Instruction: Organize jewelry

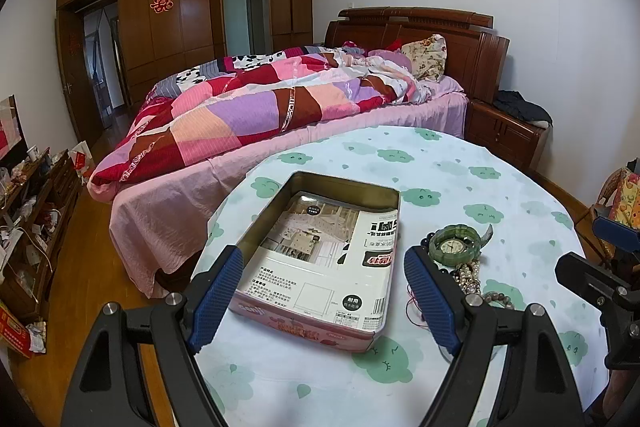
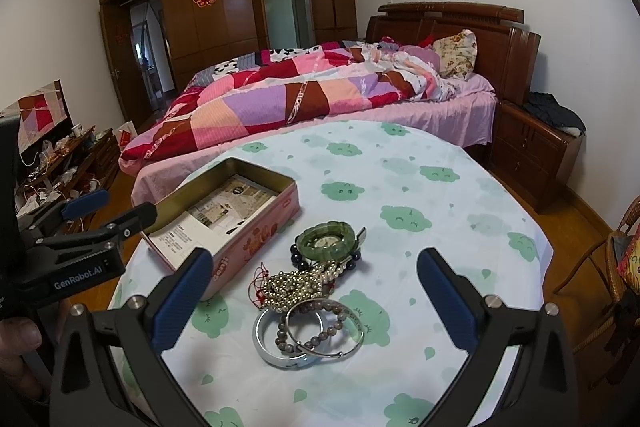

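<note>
A pink open tin box (image 1: 320, 323) (image 2: 256, 247) with a printed leaflet inside lies on the round table. A jewelry pile lies right of it: a green jade watch bracelet (image 2: 326, 239) (image 1: 454, 245), a pearl bead strand (image 2: 298, 285), a brown bead bracelet (image 2: 316, 327) and silver bangles (image 2: 280, 351). My left gripper (image 1: 324, 291) is open and empty, its fingers astride the tin's near end. My right gripper (image 2: 316, 291) is open and empty, above the pile's near side.
The table (image 2: 440, 203) has a white cloth with green cloud prints. A bed with a patchwork quilt (image 1: 256, 111) stands behind it, a wooden nightstand (image 2: 532, 155) at right, a wicker chair (image 2: 616, 267) far right, and cluttered shelves (image 1: 28, 211) at left.
</note>
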`<state>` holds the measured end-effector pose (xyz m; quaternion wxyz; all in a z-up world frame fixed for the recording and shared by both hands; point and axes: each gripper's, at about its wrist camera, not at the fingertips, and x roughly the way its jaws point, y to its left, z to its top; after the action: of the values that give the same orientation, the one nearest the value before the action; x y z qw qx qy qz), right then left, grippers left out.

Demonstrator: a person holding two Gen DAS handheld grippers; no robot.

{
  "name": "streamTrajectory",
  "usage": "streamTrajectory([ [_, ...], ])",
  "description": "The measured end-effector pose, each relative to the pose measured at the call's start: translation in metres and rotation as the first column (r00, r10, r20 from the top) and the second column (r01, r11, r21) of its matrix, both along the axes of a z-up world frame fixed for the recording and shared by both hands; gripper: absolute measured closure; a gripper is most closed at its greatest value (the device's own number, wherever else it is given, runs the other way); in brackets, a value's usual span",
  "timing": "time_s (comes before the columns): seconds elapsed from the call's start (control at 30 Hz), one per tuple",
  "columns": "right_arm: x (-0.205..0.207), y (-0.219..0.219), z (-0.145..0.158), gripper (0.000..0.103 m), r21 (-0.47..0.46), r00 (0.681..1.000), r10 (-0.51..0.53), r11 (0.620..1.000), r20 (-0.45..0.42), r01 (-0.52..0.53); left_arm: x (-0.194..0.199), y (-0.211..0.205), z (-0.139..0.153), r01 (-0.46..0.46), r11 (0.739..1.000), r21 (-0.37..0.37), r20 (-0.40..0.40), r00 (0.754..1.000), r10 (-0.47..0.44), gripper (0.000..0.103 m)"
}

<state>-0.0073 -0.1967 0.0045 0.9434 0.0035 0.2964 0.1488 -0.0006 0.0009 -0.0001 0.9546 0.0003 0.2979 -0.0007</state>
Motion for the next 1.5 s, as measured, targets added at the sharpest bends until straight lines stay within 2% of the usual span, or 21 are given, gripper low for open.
streamTrajectory([
  [0.43,-0.001,-0.003,-0.008,0.000,-0.002,1.000,0.000,1.000,-0.012,0.000,0.001,0.001,-0.001,0.001,1.000,-0.004,-0.016,1.000,-0.001,0.020],
  [0.5,0.002,-0.005,-0.010,0.000,-0.007,1.000,0.001,1.000,-0.018,-0.001,0.005,0.001,-0.014,0.005,1.000,-0.011,-0.032,0.999,-0.005,0.020],
  [0.63,0.014,-0.023,-0.018,0.000,-0.011,0.998,-0.053,0.999,-0.030,0.052,0.014,-0.007,-0.018,0.036,0.999,-0.018,-0.061,0.997,-0.037,0.020],
  [0.67,0.019,-0.030,-0.024,0.002,-0.022,0.996,-0.076,0.997,-0.045,0.075,0.018,-0.013,-0.019,0.053,0.999,-0.012,-0.066,0.996,-0.054,0.020],
  [0.7,0.023,-0.036,-0.028,0.004,-0.027,0.994,-0.093,0.995,-0.057,0.092,0.021,-0.019,-0.020,0.073,0.997,-0.023,-0.151,0.986,-0.075,0.020],
  [0.73,0.026,-0.039,-0.030,0.010,-0.027,0.993,-0.101,0.995,-0.067,0.099,0.025,-0.026,-0.020,0.089,0.996,-0.014,-0.169,0.981,-0.090,0.020],
  [0.87,0.039,-0.061,-0.044,0.021,-0.017,0.985,-0.137,0.991,-0.109,0.135,0.037,-0.054,-0.017,0.176,0.984,0.021,-0.130,0.977,-0.171,0.020],
  [0.97,0.045,-0.073,-0.052,0.023,0.001,0.977,-0.154,0.988,-0.145,0.156,0.051,-0.079,-0.027,0.231,0.967,0.105,-0.125,0.968,-0.218,0.020],
  [1.0,0.046,-0.077,-0.054,0.023,0.010,0.975,-0.158,0.987,-0.155,0.162,0.055,-0.086,-0.029,0.243,0.964,0.110,-0.119,0.966,-0.230,0.020],
  [1.03,0.047,-0.079,-0.056,0.023,0.013,0.974,-0.160,0.986,-0.161,0.164,0.061,-0.094,-0.034,0.264,0.957,0.121,-0.115,0.961,-0.250,0.022],
  [1.07,0.047,-0.081,-0.058,0.023,0.017,0.972,-0.162,0.986,-0.168,0.167,0.066,-0.100,-0.038,0.281,0.951,0.128,-0.122,0.956,-0.266,0.032],
  [1.13,0.049,-0.082,-0.060,0.023,0.024,0.971,-0.167,0.985,-0.170,0.174,0.075,-0.113,-0.047,0.317,0.940,0.124,-0.143,0.944,-0.299,0.044],
  [1.4,0.048,-0.081,-0.063,0.023,0.032,0.972,-0.153,0.986,-0.181,0.161,0.098,-0.139,-0.067,0.391,0.916,0.089,-0.195,0.909,-0.369,0.045],
  [1.5,0.048,-0.081,-0.064,0.022,0.032,0.972,-0.154,0.986,-0.179,0.162,0.108,-0.144,-0.080,0.411,0.910,0.065,-0.234,0.892,-0.386,0.067],
])
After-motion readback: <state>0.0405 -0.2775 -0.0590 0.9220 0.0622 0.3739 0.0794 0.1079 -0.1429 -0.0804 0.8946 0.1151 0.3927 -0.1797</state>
